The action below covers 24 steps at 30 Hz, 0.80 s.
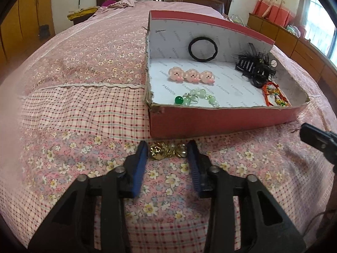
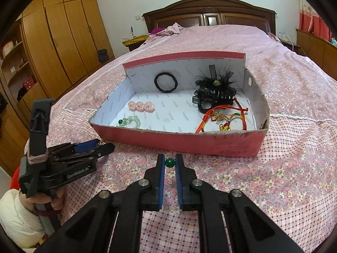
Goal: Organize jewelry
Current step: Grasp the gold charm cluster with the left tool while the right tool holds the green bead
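Blue pads, right gripper [image 2: 170,162]: we read them as clenched on a green bead [image 2: 169,162], which sits between the tips, touching both pads near their far ends.
Bead piece, hold: pinched at the very tips, probably so it can be carried over the low front wall and let go cleanly; whether more of it hangs below the bead we cannot tell.
Left gripper [image 1: 168,150]: fingers straddle a gold-and-pearl trinket [image 1: 167,150] lying on the floral bedspread [image 1: 63,126].
Left fingers, state: narrow gap, pads at either side of the trinket; we cannot tell whether they already press on it or just flank it.
Trinket, place: on the bed, just in front of the red box [image 1: 221,120], level with the fingertips, not deep between the pads.
Left gripper seen from right wrist view: held by a hand [image 2: 55,199] in a pale sleeve, tips pointing at the box's near left corner.
Box, layout: open top, near wall low, far wall tall; we judge this eases reaching in from the front.
Box, near row: green beaded bracelet [image 1: 200,97] at left, red and orange cords [image 2: 223,118] at right.
Box, middle: three pink clips [image 1: 191,75] in a row.
Box, far: black hair tie [image 1: 202,48] leaning on the back wall, black feathered claw clip [image 2: 214,90] at right.
Grouping: like with like, so the green bead likely belongs beside the bracelet.
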### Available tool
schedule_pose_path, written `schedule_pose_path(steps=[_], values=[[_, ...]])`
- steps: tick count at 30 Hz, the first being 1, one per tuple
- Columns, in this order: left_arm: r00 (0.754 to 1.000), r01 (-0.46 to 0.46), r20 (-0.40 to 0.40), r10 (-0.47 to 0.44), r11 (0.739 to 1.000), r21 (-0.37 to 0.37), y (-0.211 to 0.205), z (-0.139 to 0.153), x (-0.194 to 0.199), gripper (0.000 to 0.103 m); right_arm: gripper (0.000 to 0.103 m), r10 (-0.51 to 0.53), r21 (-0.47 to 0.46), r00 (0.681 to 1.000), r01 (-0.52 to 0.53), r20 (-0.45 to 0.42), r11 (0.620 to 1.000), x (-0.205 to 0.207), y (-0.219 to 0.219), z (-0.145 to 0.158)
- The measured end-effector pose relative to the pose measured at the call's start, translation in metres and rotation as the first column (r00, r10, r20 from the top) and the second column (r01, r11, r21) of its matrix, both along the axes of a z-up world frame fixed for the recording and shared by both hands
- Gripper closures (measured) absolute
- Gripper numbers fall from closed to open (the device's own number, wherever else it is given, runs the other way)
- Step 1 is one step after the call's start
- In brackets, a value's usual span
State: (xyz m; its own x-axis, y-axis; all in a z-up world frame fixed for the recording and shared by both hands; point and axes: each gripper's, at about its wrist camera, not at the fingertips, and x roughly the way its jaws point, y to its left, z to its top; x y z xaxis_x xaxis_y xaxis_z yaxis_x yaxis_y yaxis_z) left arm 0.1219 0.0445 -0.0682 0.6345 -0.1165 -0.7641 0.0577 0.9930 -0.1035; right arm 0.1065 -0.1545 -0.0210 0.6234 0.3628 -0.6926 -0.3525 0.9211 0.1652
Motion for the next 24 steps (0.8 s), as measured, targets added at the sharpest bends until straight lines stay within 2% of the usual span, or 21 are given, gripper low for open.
schedule_pose_path(steps=[1, 3, 12, 13, 24], values=[[1.0, 0.0, -0.003, 0.0, 1.0, -0.001, 0.0, -0.001, 0.0, 0.086, 0.092, 0.0, 0.001, 1.0, 0.0, 0.001, 1.0, 0.0, 0.0, 0.0], [1.0, 0.001, -0.002, -0.001, 1.0, -0.007, 0.002, -0.001, 0.0, 0.09, 0.092, 0.0, 0.002, 1.0, 0.0, 0.002, 1.0, -0.001, -0.001, 0.0], [1.0, 0.01, 0.006, -0.01, 1.0, -0.027, 0.008, 0.009, -0.015, 0.096, 0.092, 0.0, 0.008, 1.0, 0.0, 0.017, 1.0, -0.006, -0.004, 0.005], [1.0, 0.012, 0.009, -0.012, 1.0, -0.027, 0.009, 0.011, -0.018, 0.103, 0.092, 0.0, 0.009, 1.0, -0.001, 0.02, 1.0, -0.007, -0.005, 0.007], [0.997, 0.041, 0.073, -0.037, 0.998, -0.048, 0.009, 0.043, -0.04, 0.103, 0.092, -0.002, 0.022, 0.999, 0.001, 0.05, 1.0, -0.012, -0.008, 0.019]])
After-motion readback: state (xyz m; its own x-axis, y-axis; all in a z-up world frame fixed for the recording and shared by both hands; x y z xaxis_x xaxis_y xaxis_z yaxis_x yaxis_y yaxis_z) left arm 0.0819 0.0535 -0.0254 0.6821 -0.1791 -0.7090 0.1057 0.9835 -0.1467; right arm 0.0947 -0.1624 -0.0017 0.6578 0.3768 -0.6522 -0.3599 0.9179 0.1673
